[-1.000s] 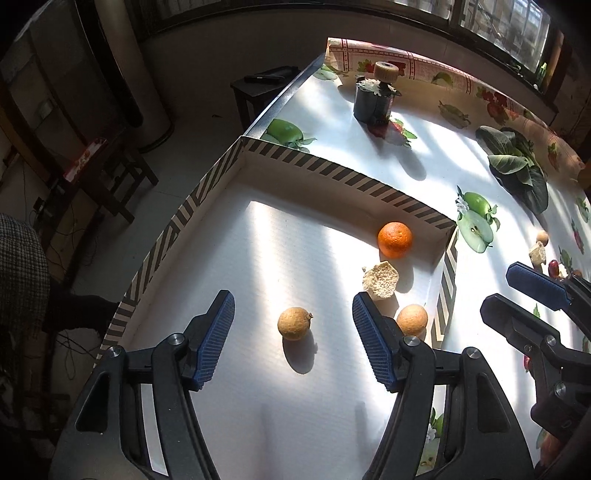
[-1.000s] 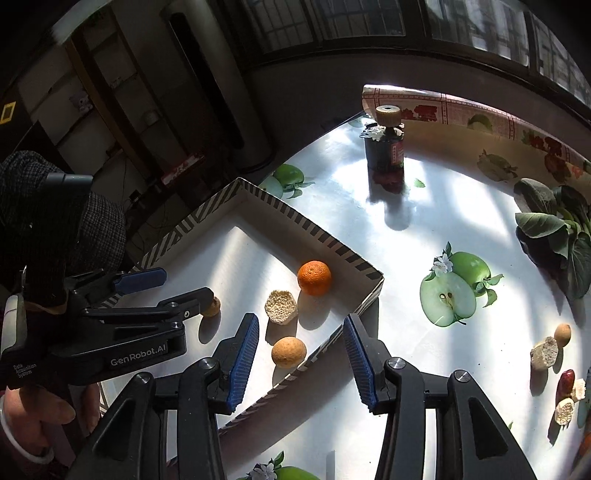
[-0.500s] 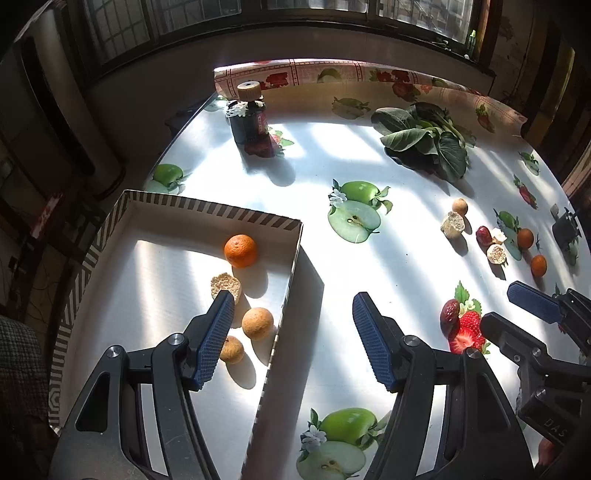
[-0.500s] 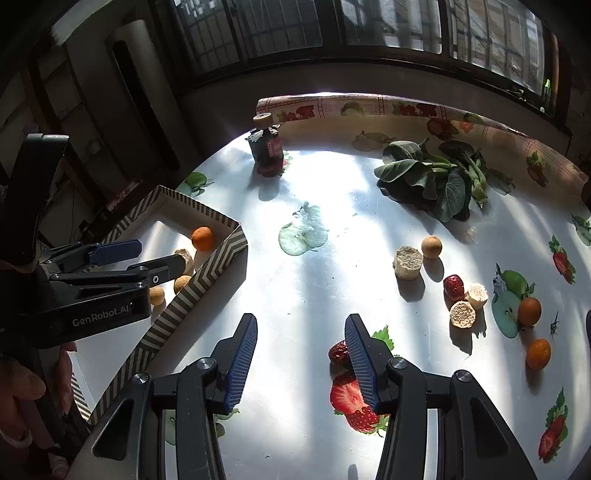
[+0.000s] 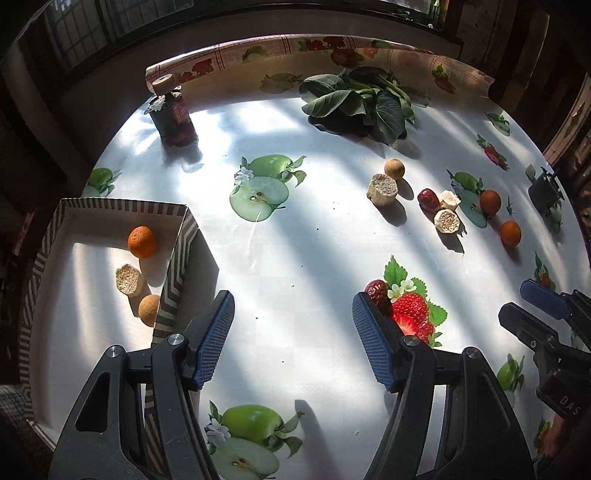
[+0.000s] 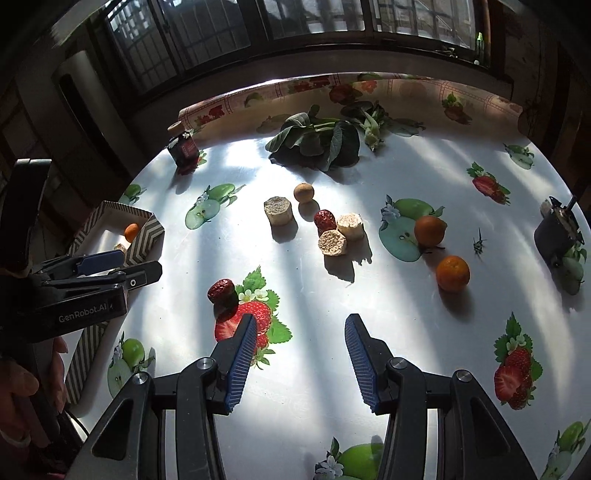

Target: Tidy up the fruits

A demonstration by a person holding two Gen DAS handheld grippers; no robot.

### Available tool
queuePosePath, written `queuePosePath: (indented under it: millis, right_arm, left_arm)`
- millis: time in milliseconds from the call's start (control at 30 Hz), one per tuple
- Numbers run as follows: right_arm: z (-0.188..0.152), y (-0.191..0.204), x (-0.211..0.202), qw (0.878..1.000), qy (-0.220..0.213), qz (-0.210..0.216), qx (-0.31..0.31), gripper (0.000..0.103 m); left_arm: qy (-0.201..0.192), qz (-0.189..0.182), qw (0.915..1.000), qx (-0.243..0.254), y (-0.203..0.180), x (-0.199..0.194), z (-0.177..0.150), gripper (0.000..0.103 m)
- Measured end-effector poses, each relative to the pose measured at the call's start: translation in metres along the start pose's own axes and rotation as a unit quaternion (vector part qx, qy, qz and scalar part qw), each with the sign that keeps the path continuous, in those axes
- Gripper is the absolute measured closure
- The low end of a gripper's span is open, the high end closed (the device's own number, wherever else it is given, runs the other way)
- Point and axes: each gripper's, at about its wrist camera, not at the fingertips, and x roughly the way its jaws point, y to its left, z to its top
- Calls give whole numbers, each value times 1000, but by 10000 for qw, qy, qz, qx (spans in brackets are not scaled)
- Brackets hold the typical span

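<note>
Striped cardboard box, open-topped, at the table's left edge — holds one orange, one pale cut round, one tan ball. Loose on the cloth — two oranges, red dates, three cut rounds, one tan ball.

A round bench wears a glossy white cloth printed with apples and strawberries, striped by sunlight. A dark bottle with a cork top stands near its far left edge, and a bunch of leafy greens lies at the far side. A small dark clip sits at the right edge, and barred windows run behind.
</note>
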Motion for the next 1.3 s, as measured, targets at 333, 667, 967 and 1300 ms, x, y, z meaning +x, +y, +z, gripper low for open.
queuePosePath:
  millis: [333, 667, 967, 1300]
  right_arm:
    - [-1, -21, -3, 10000, -1, 2, 78, 55]
    - [6, -26, 3, 9999, 21, 72, 92, 55]
    - [14, -28, 12, 9999, 68, 89, 96, 55]
    - [17, -34, 21, 9997, 144, 79, 174, 55]
  left_arm:
    - [150, -17, 9999, 54, -15, 9, 2, 36]
    - [349, -93, 9993, 76, -15, 22, 2, 33]
    - [518, -398, 9978, 100, -19, 33, 1, 33]
    - [650, -398, 9969, 186, -26, 44, 2, 33]
